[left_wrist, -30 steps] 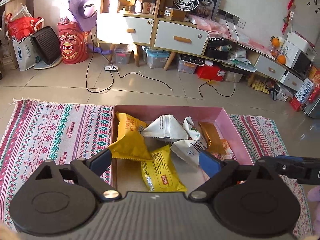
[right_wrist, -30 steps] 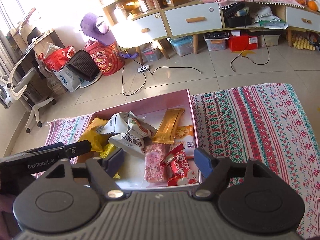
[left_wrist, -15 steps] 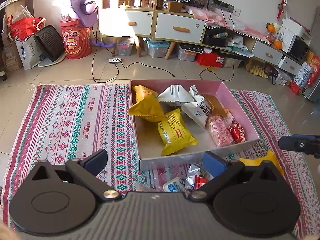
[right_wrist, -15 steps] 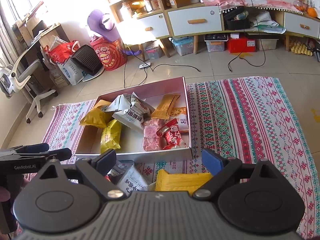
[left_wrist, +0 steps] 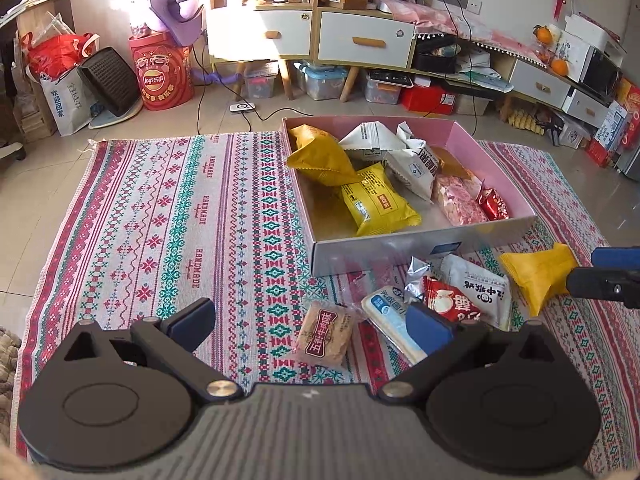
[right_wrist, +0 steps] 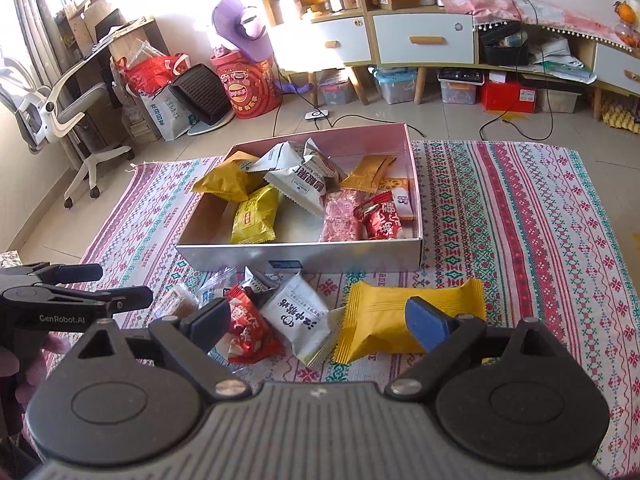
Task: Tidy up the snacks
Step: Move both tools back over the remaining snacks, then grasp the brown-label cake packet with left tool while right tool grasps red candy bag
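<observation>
A pink box (left_wrist: 424, 242) (right_wrist: 304, 256) on the patterned mat holds several snack packets, yellow, white, pink and red. Loose snacks lie in front of it: a brown biscuit pack (left_wrist: 325, 336), a blue-white pack (left_wrist: 390, 312), a red packet (left_wrist: 448, 300) (right_wrist: 246, 332), a white packet (left_wrist: 480, 292) (right_wrist: 298, 320) and a yellow packet (left_wrist: 536, 274) (right_wrist: 400, 320). My left gripper (left_wrist: 310, 326) is open and empty above the biscuit pack. My right gripper (right_wrist: 318, 326) is open and empty above the white packet.
The woven mat (left_wrist: 160, 220) covers the tiled floor. Behind it stand cabinets with drawers (left_wrist: 364, 40), a red snack drum (left_wrist: 160, 76), bags, storage bins and trailing cables (left_wrist: 248, 116). An office chair (right_wrist: 60, 112) stands at the left.
Both grippers have pulled back from over the box toward me, bringing the loose snacks in front of the box into view. Both stayed open.
</observation>
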`<state>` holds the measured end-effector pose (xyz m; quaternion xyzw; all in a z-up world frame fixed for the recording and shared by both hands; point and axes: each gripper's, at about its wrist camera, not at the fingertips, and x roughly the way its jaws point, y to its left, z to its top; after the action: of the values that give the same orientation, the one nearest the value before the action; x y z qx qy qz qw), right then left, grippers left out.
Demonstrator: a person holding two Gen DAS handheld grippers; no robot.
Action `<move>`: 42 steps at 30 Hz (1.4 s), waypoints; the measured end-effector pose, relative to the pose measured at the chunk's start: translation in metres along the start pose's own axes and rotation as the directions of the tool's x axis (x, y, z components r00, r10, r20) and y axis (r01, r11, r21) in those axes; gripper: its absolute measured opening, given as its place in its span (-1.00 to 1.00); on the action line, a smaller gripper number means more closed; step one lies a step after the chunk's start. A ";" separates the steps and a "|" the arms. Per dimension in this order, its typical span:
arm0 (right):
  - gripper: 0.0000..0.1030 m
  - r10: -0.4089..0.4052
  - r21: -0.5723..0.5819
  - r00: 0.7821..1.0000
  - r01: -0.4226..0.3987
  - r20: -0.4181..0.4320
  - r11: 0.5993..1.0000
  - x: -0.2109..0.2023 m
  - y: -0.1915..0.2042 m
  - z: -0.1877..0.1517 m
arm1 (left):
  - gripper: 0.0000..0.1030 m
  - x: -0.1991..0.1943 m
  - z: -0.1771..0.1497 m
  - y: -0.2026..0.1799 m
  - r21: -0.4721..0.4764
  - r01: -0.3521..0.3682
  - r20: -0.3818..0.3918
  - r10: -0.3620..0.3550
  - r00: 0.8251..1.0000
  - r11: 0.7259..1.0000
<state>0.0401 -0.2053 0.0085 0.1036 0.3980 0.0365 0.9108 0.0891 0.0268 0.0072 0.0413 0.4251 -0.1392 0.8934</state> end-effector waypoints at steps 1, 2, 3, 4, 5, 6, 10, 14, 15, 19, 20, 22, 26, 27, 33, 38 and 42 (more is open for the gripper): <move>0.81 0.006 -0.005 1.000 -0.006 0.004 1.000 0.001 0.001 -0.002 | 1.00 0.002 -0.002 0.002 -0.002 0.000 -0.002 0.000 1.000 1.000; 0.81 0.014 -0.010 1.000 -0.014 0.009 1.000 0.002 0.002 -0.005 | 1.00 0.004 -0.005 0.003 -0.002 0.001 -0.006 -0.001 1.000 1.000; 0.81 0.021 -0.014 1.000 -0.021 0.015 1.000 0.003 0.003 -0.007 | 1.00 0.006 -0.008 0.004 0.000 0.003 -0.011 -0.003 1.000 1.000; 0.81 0.029 -0.018 0.999 -0.028 0.020 0.999 0.004 0.004 -0.009 | 1.00 0.009 -0.010 0.006 0.007 0.006 -0.013 -0.006 1.000 1.000; 0.81 0.038 -0.025 0.999 -0.037 0.026 0.999 0.004 0.006 -0.011 | 1.00 0.011 -0.013 0.007 0.015 0.006 -0.012 -0.006 1.000 1.000; 0.81 0.046 -0.033 0.998 -0.045 0.030 0.998 0.006 0.008 -0.013 | 1.00 0.013 -0.015 0.008 0.018 0.004 -0.013 -0.004 1.000 1.000; 0.78 0.074 -0.095 0.997 -0.071 0.033 0.993 0.013 0.019 -0.020 | 1.00 0.022 -0.022 0.008 0.050 0.022 -0.013 -0.021 1.000 0.999; 0.68 0.094 -0.155 0.995 -0.089 0.025 0.984 0.020 0.031 -0.025 | 0.96 0.032 -0.026 0.002 0.089 0.025 -0.036 -0.022 0.999 0.996; 0.66 0.093 -0.164 0.995 -0.088 0.026 0.983 0.022 0.033 -0.026 | 0.94 0.034 -0.026 0.001 0.094 0.022 -0.044 -0.018 0.999 0.995; 0.47 0.119 -0.192 0.993 -0.114 0.011 0.975 0.031 0.037 -0.025 | 0.71 0.041 -0.026 -0.001 0.101 0.030 -0.056 -0.024 0.998 0.994; 0.42 0.123 -0.197 0.992 -0.119 0.008 0.973 0.033 0.038 -0.025 | 0.65 0.043 -0.026 -0.001 0.101 0.030 -0.059 -0.024 0.998 0.994; 0.32 0.127 -0.208 0.992 -0.124 0.005 0.970 0.036 0.040 -0.025 | 0.59 0.046 -0.025 -0.001 0.101 0.032 -0.061 -0.026 0.998 0.994; 0.09 0.126 -0.223 0.992 -0.126 -0.011 0.967 0.045 0.044 -0.026 | 0.43 0.050 -0.024 -0.001 0.106 0.044 -0.068 -0.037 0.997 0.993; 0.07 0.126 -0.226 0.992 -0.126 -0.014 0.966 0.047 0.046 -0.027 | 0.42 0.052 -0.023 -0.001 0.110 0.044 -0.070 -0.036 0.997 0.993; -0.10 0.120 -0.247 0.993 -0.119 -0.014 0.962 0.052 0.053 -0.030 | 0.28 0.055 -0.020 -0.002 0.115 0.040 -0.066 -0.032 0.997 0.993; -0.23 0.101 -0.270 0.995 -0.097 0.001 0.958 0.053 0.057 -0.032 | 0.12 0.057 -0.017 -0.004 0.116 0.037 -0.068 -0.029 0.997 0.993; -0.31 0.084 -0.295 0.996 -0.078 0.010 0.952 0.054 0.060 -0.034 | -0.05 0.058 -0.013 -0.007 0.102 0.029 -0.087 -0.020 0.996 0.994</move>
<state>0.0531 -0.1328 -0.0398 -0.0163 0.3735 0.1314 0.9181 0.1120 0.0107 -0.0455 0.0880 0.4557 -0.1699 0.8693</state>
